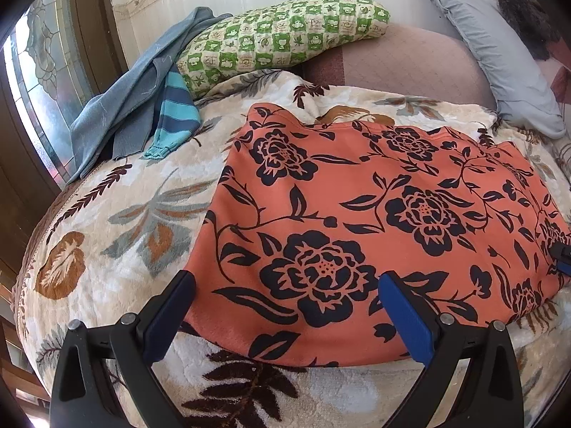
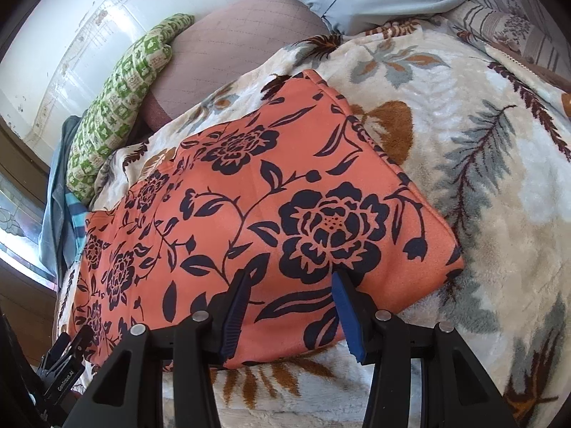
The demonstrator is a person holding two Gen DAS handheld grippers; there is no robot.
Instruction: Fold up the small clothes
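An orange garment with black flowers (image 1: 357, 214) lies flat and folded on the leaf-patterned blanket (image 1: 125, 221). It also shows in the right wrist view (image 2: 249, 221). My left gripper (image 1: 285, 281) is open wide, its fingers over the garment's near left edge, holding nothing. My right gripper (image 2: 291, 278) is open with a narrower gap, its fingers over the garment's near right part. The right gripper's tip (image 1: 562, 255) shows at the garment's right edge in the left view. The left gripper (image 2: 67, 353) shows at the lower left of the right view.
A green checked pillow (image 1: 282, 35) and a blue-grey pillow (image 1: 499, 60) lie at the bed's far side. A pile of blue clothes with a striped sleeve (image 1: 142, 107) sits at the far left by a window. A mauve quilted cushion (image 1: 410, 64) lies between the pillows.
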